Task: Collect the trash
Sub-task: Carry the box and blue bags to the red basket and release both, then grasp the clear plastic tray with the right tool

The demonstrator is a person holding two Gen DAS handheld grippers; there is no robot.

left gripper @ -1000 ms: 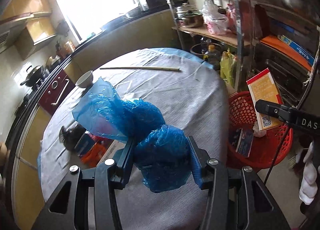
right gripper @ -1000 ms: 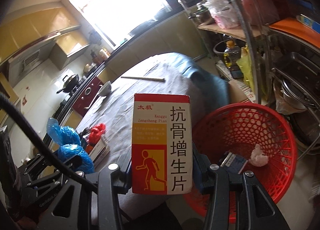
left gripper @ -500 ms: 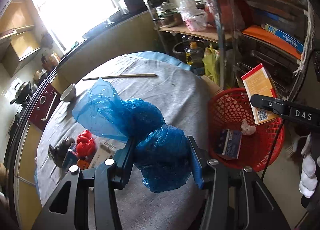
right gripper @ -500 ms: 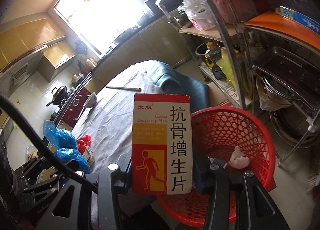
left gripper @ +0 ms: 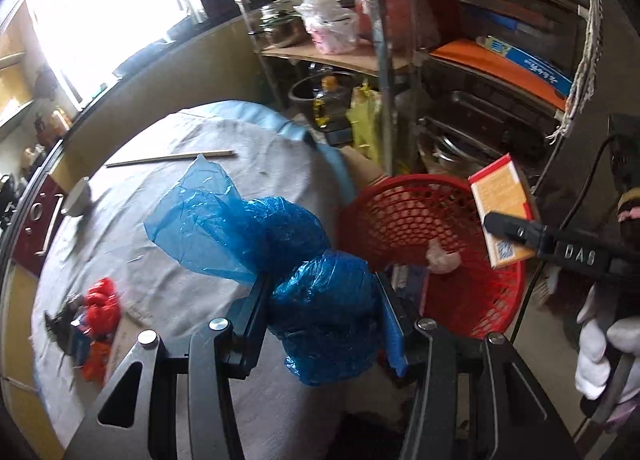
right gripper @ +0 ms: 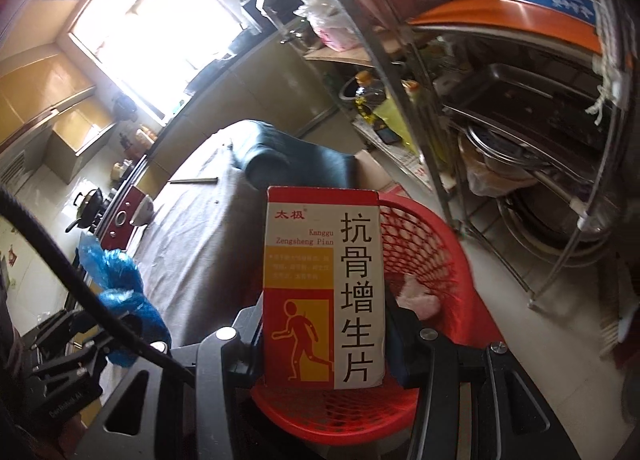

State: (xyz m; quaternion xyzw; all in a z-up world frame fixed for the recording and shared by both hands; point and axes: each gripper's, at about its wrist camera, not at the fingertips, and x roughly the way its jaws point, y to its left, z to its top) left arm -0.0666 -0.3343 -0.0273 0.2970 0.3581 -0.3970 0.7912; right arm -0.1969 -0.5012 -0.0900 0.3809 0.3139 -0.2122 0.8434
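Both tongs are loaded: the left tongs (left gripper: 324, 320) are clenched on a crumpled blue plastic bag (left gripper: 320, 300), and the right tongs (right gripper: 324, 344) grip a flat medicine box (right gripper: 324, 288) by its narrow sides, standing upright between the jaws. Just beyond and below the right tongs sits the red basket (right gripper: 448, 260), its open lattice wall of hard plastic; the box appears to hang over its rim. To the right of the left tongs the same basket already holds a pale wad of tissue (left gripper: 442, 258) and what looks like a small carton, so part of the collecting seems done. Neither held piece has been dropped yet. The bag is thin, glossy film, bunched into lumps with a loose flap rising ahead of the jaws. To the left of the left tongs, on the grey cloth-covered worktop (left gripper: 260, 164), red wrappers (left gripper: 102, 302) and dark scraps remain, apparently still to be gathered.
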